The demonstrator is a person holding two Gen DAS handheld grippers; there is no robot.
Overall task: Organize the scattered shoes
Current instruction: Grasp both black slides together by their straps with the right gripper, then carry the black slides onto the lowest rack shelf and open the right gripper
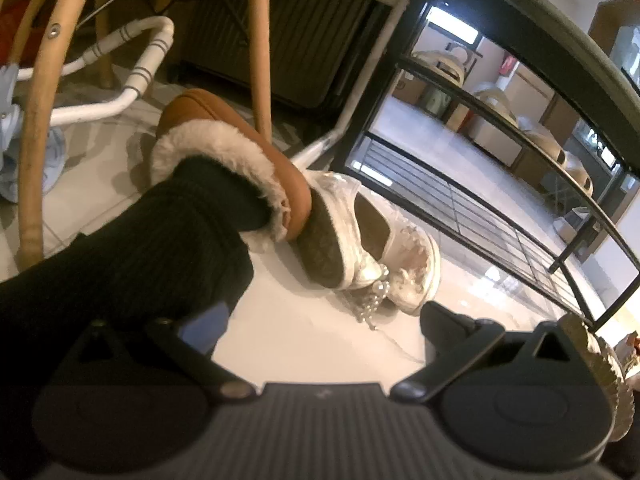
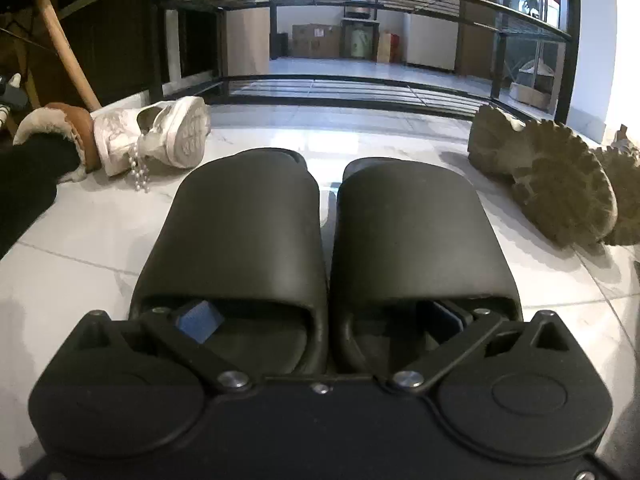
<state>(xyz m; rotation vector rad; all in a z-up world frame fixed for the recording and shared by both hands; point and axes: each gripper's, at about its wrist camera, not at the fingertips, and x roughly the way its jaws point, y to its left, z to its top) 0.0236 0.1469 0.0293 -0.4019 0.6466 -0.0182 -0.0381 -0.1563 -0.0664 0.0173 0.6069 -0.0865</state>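
Observation:
In the right wrist view a pair of black slides (image 2: pixel 320 236) lies side by side on the floor. My right gripper (image 2: pixel 320 320) has one finger (image 2: pixel 198 320) inside each slide, pinching their inner walls together. In the left wrist view my left gripper (image 1: pixel 320 320) is open low over the floor, its right finger (image 1: pixel 448 324) bare. A black sock-covered leg (image 1: pixel 168 232) in a brown fur-lined slipper (image 1: pixel 240 152) covers the left finger. White pearl-trimmed shoes (image 1: pixel 380 248) lie beyond; they also show in the right wrist view (image 2: pixel 160 136).
A black wire shoe rack (image 2: pixel 352 88) stands ahead with its low shelf near floor level (image 1: pixel 460 200). Tan lug-soled shoes (image 2: pixel 548 180) lie on their sides at right. Wooden chair legs (image 1: pixel 260 40) and a white tube frame (image 1: pixel 132 80) stand at left.

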